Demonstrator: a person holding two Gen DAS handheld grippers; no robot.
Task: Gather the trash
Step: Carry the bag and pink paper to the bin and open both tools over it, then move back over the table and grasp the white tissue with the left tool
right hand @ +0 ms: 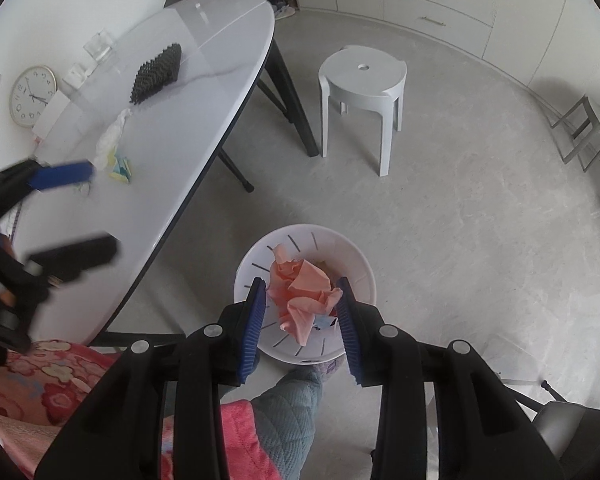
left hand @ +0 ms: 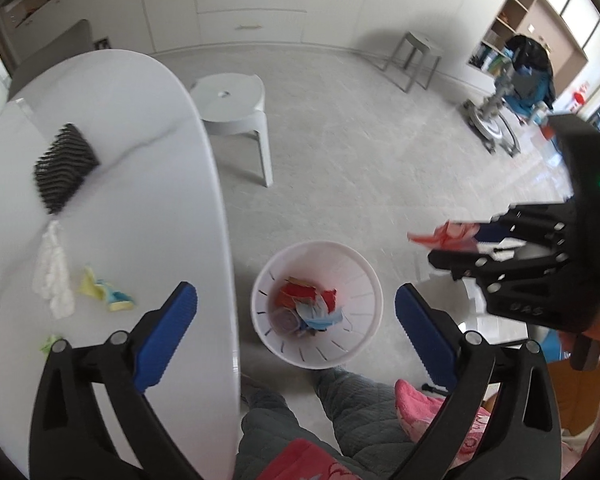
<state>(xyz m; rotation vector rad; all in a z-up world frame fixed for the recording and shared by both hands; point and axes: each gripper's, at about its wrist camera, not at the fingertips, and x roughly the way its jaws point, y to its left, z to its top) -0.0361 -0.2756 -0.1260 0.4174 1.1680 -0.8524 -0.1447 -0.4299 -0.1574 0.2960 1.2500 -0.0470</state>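
Observation:
A white slotted bin (left hand: 365, 280) (right hand: 362, 264) stands on the floor by the table and holds red, orange and blue scraps (left hand: 310, 307). My right gripper (right hand: 302, 295) (left hand: 456, 242) is shut on a crumpled pink-orange paper (right hand: 304, 294) (left hand: 440, 236) and holds it above the bin. My left gripper (left hand: 296, 310) (right hand: 80, 212) is open and empty, over the table edge and the bin. On the white table (left hand: 140, 160) (right hand: 188, 92) lie a white tissue (left hand: 54, 276) (right hand: 110, 136), a yellow-blue scrap (left hand: 104, 290) (right hand: 121, 169) and a small green scrap (left hand: 50, 342).
A black ridged pad (left hand: 64, 168) (right hand: 158, 72) lies on the table. A clock (right hand: 32, 96), a glass and small boxes stand at the table's back. White stool (left hand: 236, 108) (right hand: 362, 88) and a grey stool (left hand: 416, 60) stand on the floor. My legs are below.

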